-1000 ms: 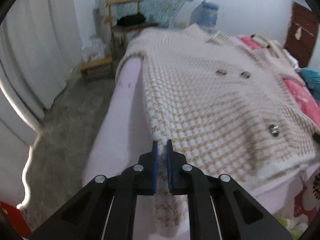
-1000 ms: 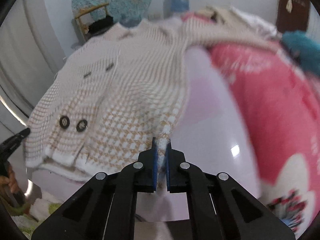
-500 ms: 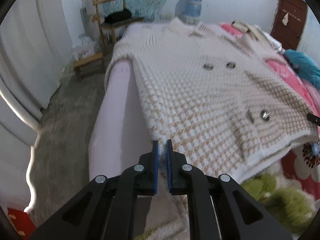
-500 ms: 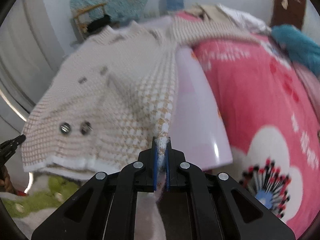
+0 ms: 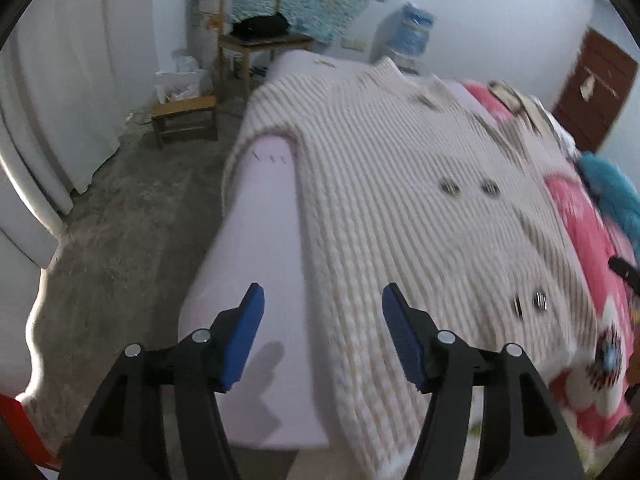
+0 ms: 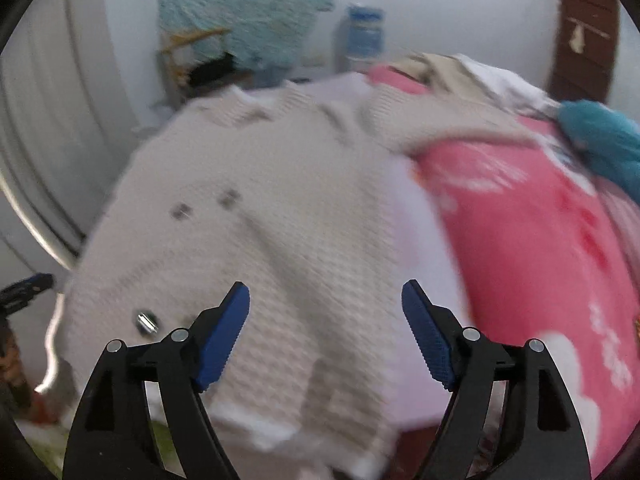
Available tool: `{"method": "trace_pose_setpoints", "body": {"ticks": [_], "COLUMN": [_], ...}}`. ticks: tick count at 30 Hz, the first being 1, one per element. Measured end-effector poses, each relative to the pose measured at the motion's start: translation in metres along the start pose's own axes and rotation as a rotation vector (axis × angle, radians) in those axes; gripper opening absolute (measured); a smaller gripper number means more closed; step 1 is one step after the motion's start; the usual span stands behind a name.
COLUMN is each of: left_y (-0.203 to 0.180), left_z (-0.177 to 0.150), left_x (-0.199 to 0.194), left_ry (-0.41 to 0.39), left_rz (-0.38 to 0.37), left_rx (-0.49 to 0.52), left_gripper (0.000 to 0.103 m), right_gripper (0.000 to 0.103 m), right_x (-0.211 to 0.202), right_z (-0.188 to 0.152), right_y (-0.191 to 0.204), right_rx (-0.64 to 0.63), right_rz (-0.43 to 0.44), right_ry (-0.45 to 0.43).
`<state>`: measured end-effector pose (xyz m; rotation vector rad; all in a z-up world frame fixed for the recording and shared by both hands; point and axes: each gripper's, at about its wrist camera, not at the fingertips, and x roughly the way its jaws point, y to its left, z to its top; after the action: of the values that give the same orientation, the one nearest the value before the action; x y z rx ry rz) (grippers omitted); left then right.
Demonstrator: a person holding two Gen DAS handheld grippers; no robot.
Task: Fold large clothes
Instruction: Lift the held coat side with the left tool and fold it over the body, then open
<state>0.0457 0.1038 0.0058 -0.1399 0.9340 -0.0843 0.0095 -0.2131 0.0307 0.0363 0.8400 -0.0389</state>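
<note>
Knit coat (image 5: 400,208) across lilac bed (image 5: 256,248), concrete floor (image 5: 120,220) beside

L wrist: bed's left edge, fwd | R wrist: right | shared: cardigan (image 5: 400,208) (image 6: 260,220)

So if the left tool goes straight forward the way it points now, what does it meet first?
Most likely the cream and beige knitted cardigan, near its left edge on the pale lilac board. The left tool is open and holds nothing; depth is unclear.
</note>
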Motion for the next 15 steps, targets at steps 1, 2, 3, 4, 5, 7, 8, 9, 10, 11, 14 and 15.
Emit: {"method": "trace_pose_setpoints", "body": {"ticks": [1,2,3,4,5,7,8,9,10,11,14,15], "left_y": [0.006,0.011,0.02,0.027,0.036,0.055,0.066,0.078,0.09,0.099,0.137,0.152], "left_z": [0.009,0.017,0.028,0.037,0.046,0.063,0.072,0.078,0.085,0.091,0.099,0.097], "left_x": [0.003,0.005,0.009,0.01,0.012,0.02,0.027,0.034,0.046,0.055,0.097,0.115], "left_ry": [-0.022,-0.04,-0.063,-0.079,-0.096,-0.119,-0.12,-0.114,-0.099,-0.085,-0.004,0.035], "left_rz": [-0.001,-0.001,-0.007,-0.017,-0.03,-0.067,-0.094,-0.12,-0.155,-0.181,-0.305,-0.352], "left_rx": [-0.028,-0.056,-0.099,-0.128,-0.164,-0.244,-0.29,-0.329,-0.383,-0.424,-0.602,-0.688], "left_gripper": [0.06,0.06,0.06,0.06,0.06,0.06,0.061,0.062,0.063,0.063,0.064,0.064], "right_gripper": [0.075,0.075,0.075,0.075,0.075,0.075,0.075,0.075,0.073,0.071,0.069,0.069], "right_x": [0.007,0.018,0.032,0.042,0.051,0.079,0.093,0.107,0.113,0.124,0.152,0.157], "right_z": [0.006,0.015,0.024,0.029,0.031,0.04,0.042,0.042,0.04,0.04,0.035,0.033], "right_y": [0.009,0.022,0.039,0.051,0.064,0.093,0.104,0.115,0.124,0.131,0.142,0.142], "right_rx": [-0.009,-0.025,-0.053,-0.076,-0.095,-0.142,-0.162,-0.185,-0.199,-0.213,-0.237,-0.237], "right_rz": [0.031,0.065,0.099,0.119,0.135,0.192,0.205,0.208,0.208,0.208,0.2,0.192], "right_ry": [-0.006,-0.01,-0.014,-0.017,-0.016,0.009,0.028,0.051,0.067,0.09,0.167,0.181]}}
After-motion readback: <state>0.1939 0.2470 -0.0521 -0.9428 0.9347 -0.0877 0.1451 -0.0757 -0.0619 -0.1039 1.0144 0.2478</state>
